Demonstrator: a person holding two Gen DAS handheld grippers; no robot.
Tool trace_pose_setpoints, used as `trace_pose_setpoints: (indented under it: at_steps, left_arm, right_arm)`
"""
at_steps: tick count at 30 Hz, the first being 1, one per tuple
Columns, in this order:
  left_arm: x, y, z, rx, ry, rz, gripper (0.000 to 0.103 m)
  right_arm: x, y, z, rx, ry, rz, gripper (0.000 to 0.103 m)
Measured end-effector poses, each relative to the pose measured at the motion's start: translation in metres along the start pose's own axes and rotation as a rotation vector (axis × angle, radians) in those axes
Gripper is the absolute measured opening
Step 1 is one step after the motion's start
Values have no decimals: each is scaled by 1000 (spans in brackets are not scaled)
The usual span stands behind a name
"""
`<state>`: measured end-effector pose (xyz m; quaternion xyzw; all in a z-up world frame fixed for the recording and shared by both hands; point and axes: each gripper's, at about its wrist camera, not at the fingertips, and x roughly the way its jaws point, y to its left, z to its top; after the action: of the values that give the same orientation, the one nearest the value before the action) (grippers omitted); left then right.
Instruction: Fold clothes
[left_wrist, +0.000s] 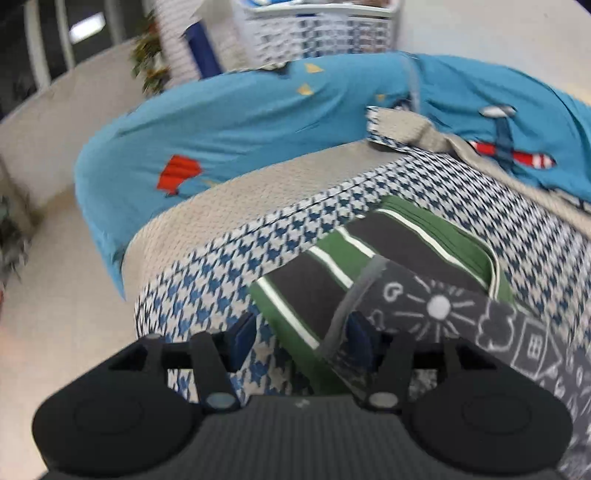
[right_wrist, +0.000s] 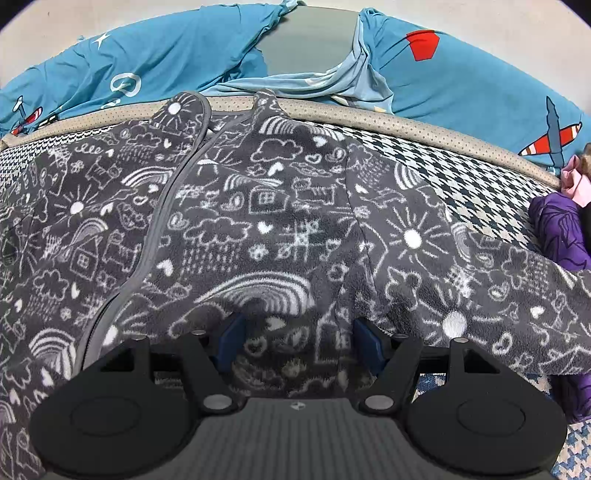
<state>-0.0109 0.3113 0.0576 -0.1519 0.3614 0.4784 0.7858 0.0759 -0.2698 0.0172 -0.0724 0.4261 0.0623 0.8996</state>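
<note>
Fleece garment (right_wrist: 280, 221), grey with white doodles, lies across our houndstooth tabletop (right_wrist: 461, 173). Right tongs (right_wrist: 299, 343) stand apart around a fold; left tongs (left_wrist: 301, 338) gape, empty. No readable writing.

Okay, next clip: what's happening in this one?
A person with a tool in each hand is folding a grey doodle-print fleece garment spread on a houndstooth cushion. The right tool sits at the fleece's near edge, with fabric bunched between its pads. The left tool stands open over a folded green striped garment, gripping nothing. A blue printed sheet lies behind.
</note>
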Motion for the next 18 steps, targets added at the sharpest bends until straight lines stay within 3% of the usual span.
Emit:
trace_pose_setpoints:
  at_steps: [3,7,13,18]
  left_arm:
    - [-12,3,4,-41,-43,-18,53]
    - [-37,-13,4,-20,-133,-79,72]
    - [-70,-55,-13,79,-179,-235,72]
    - [-95,-106,-43,233,-185,-411,73]
  right_arm:
    - [0,0,-1,1,-1,-2,66]
    - [0,-1,0,-2,-1,-4,66]
    - [0,1,-1,-4,-3,-4,66]
    - [-1,2,-1,-2,-3,-5,66]
